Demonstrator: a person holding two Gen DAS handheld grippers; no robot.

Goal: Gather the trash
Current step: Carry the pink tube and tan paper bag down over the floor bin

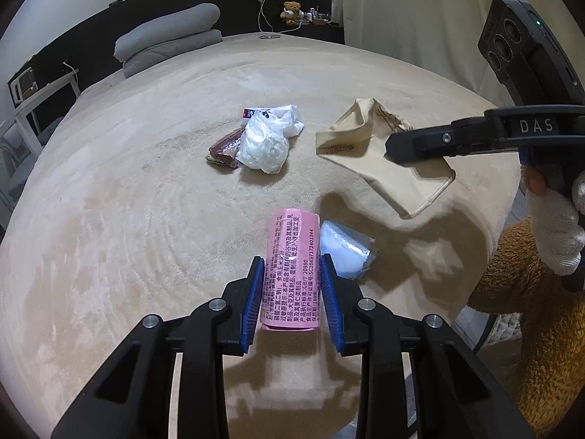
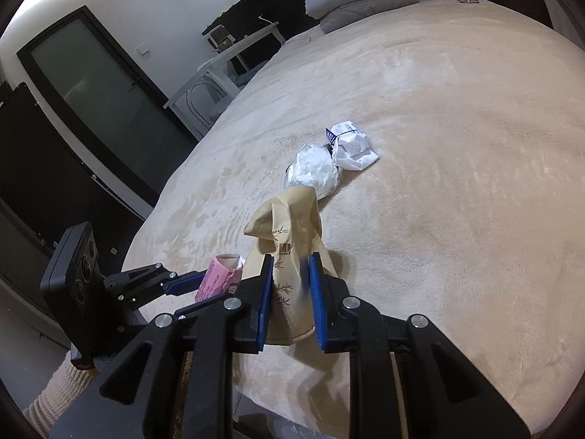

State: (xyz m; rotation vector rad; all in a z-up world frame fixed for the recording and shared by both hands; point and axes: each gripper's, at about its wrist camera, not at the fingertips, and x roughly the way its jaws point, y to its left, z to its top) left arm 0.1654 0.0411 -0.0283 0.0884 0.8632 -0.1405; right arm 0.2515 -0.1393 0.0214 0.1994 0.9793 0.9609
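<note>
The left gripper (image 1: 291,285) is closed on the pink wrapper (image 1: 292,267), above the bed (image 1: 146,201). The right gripper (image 2: 290,289) pinches the cloth bag (image 2: 289,241). Remaining trash lies at 12 o'clock. The thin wrapper may slip out before reaching the bag's mouth.

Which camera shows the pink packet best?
The left wrist view: the pink packet lies full length between the left gripper fingers, its printed text facing the camera. The right wrist view shows only its end, partly hidden behind the right gripper.
</note>
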